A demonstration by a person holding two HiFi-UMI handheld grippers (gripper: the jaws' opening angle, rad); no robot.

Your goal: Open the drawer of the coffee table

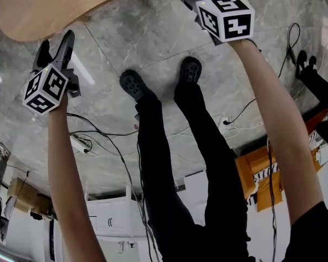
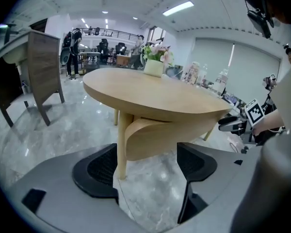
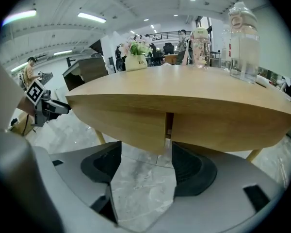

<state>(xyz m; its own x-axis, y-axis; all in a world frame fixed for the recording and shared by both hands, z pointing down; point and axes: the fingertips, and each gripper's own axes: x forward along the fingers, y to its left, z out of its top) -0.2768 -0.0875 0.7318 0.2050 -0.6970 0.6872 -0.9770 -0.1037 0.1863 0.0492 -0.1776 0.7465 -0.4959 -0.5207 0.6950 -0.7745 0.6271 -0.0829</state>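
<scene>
Approach step: my left gripper (image 2: 148,165) and right gripper (image 3: 145,163) hung empty, jaws spread, near the coffee table (image 3: 194,98). Next, I judged, I should grip its drawer (image 3: 131,116).

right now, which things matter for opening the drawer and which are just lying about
For the job: coffee table, drawer, left gripper and right gripper, both open and empty.

Lying about: flowers and bottles on the table, power strip on the floor.
</scene>
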